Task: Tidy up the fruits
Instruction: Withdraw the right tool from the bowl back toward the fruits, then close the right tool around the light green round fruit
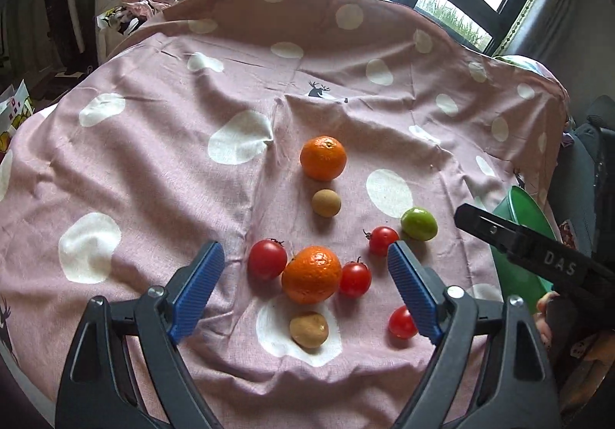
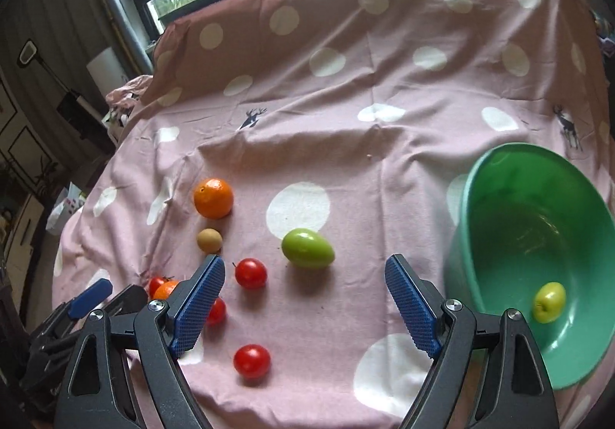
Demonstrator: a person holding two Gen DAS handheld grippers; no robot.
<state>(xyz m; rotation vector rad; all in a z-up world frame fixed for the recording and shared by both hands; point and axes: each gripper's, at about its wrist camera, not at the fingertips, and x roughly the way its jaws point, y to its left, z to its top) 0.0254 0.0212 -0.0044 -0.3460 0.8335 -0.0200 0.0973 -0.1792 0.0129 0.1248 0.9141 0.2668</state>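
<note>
Fruits lie scattered on the pink dotted cloth (image 1: 161, 175) that covers the surface, and we read them from left to right in the left wrist view. First comes a red tomato (image 1: 267, 259), just beside the near orange (image 1: 311, 274), which seems to touch it. Below that orange sits a brown round fruit (image 1: 308, 329) on a white dot. Farther back we see the far orange (image 1: 323, 158) with a small tan fruit (image 1: 326, 202) just in front of it. Right of the near orange lies a second tomato (image 1: 355, 279), then a third tomato (image 1: 383, 240) and a fourth tomato (image 1: 402, 322), partly behind the blue pad. A green fruit (image 1: 419, 223) rests just beside the third tomato. At the far right stands the green bowl (image 2: 499, 198), tilted toward us in the right wrist view, with a small yellow-green apple (image 2: 549, 301) inside it.

Our left tool (image 1: 306, 260) is spread wide above the near orange, pinching nothing. Our right tool (image 2: 305, 275) is likewise spread wide and empty, hovering over bare cloth below the green fruit, between the tomatoes and the bowl.
</note>
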